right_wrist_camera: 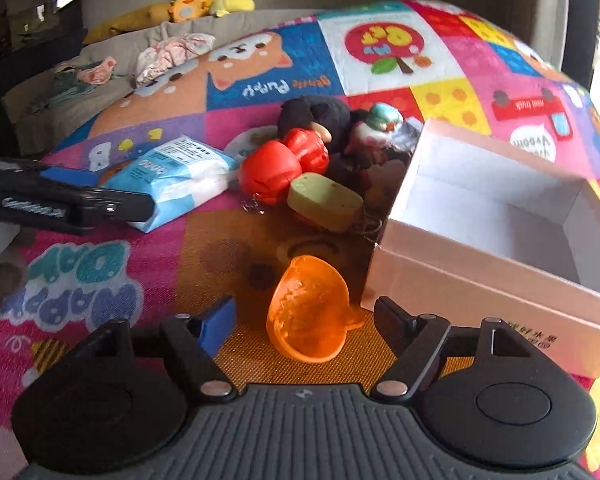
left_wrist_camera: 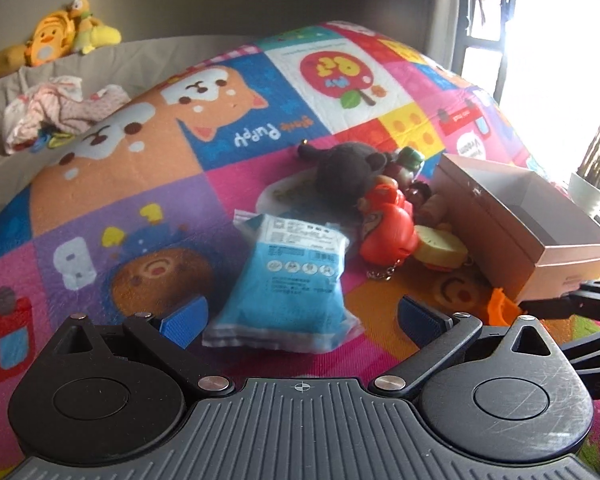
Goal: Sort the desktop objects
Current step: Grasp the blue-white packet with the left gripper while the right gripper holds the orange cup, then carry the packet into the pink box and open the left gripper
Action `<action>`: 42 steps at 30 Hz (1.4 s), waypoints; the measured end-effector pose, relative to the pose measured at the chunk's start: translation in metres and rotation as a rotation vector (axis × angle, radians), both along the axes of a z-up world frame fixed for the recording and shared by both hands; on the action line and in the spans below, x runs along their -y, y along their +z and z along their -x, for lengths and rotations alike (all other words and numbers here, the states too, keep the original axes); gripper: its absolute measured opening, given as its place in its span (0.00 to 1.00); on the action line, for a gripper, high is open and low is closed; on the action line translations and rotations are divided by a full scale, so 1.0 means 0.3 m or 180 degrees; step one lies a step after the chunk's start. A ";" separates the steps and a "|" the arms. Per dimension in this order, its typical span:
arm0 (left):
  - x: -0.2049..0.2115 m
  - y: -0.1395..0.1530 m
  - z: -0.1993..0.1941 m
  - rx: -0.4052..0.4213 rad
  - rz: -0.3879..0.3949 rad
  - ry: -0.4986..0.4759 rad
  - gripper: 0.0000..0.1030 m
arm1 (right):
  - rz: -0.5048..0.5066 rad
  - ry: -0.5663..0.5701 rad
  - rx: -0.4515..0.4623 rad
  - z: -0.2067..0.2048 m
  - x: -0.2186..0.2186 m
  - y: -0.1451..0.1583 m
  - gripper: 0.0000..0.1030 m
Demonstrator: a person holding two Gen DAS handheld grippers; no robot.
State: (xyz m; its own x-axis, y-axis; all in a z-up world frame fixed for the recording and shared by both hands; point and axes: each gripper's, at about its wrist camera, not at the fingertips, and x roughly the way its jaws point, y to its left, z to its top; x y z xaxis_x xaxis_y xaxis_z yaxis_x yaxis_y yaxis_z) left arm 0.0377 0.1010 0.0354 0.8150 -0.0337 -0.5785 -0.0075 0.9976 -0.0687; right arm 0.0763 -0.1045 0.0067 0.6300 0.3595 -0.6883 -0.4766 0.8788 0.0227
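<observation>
1. The left gripper hovers with its blue-padded fingers spread wide on either side of the near end of a blue sealed packet, not touching it.
2. The right gripper likewise holds its fingers wide apart around an orange translucent cup-shaped piece, which lies on its side on the mat between them; no contact is visible.
3. The packet lies flat on a colourful cartoon-print mat, its printed label facing up; seen from the right wrist, the left gripper's black finger crosses the packet's near end.
4. Just beyond the packet sits a cluster of small toys: a red figure with a keychain, a pale green block-shaped toy beside it, and a black plush behind them, all touching or nearly so.
5. An open pink box with a white interior stands to the right of the cluster, just beside the orange piece.
6. In the background, crumpled pink-and-white cloth lies on grey bedding, and yellow plush toys rest against the wall.
</observation>
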 end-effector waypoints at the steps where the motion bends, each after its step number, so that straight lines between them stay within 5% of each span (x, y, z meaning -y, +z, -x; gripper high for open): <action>1: 0.015 0.003 -0.012 0.0020 -0.0078 0.0005 1.00 | 0.0004 -0.0003 0.0049 0.009 0.006 0.003 0.51; 4: 0.045 -0.007 -0.081 -0.0009 -0.0300 0.0114 1.00 | 0.0019 0.0079 0.0118 0.058 0.032 0.018 0.50; 9: 0.033 -0.052 -0.178 -0.0293 -0.0276 0.0214 0.97 | 0.0107 0.0127 0.0255 0.159 0.122 0.055 0.50; 11: 0.041 -0.062 -0.173 -0.0368 -0.0314 0.0198 0.66 | 0.0099 0.0073 0.0227 0.186 0.175 0.064 0.50; 20: 0.193 0.003 0.086 -0.0157 -0.0663 -0.0241 0.60 | 0.0067 -0.0344 0.0216 0.296 0.429 0.099 0.50; 26: 0.339 0.227 0.209 0.0141 -0.0225 -0.0745 0.60 | -0.0132 -0.0606 0.0510 0.369 0.567 0.198 0.50; 31: 0.507 0.366 0.117 0.0338 -0.0057 -0.0985 0.60 | -0.0286 -0.0672 0.0827 0.427 0.629 0.273 0.50; 36: 0.676 0.414 -0.085 0.0549 -0.0041 -0.0875 0.65 | -0.0335 -0.0709 0.0830 0.429 0.668 0.266 0.50; 37: 0.699 0.413 -0.129 0.0561 -0.0035 -0.0831 0.77 | -0.0333 -0.0738 0.0804 0.420 0.676 0.258 0.50; 38: 0.716 0.406 -0.169 0.0538 -0.0031 -0.0804 0.86 | -0.0331 -0.0779 0.0774 0.415 0.685 0.250 0.50; 42: 0.704 0.321 -0.207 0.0321 0.0044 -0.0783 0.90 | -0.0328 -0.0899 0.0736 0.407 0.727 0.224 0.50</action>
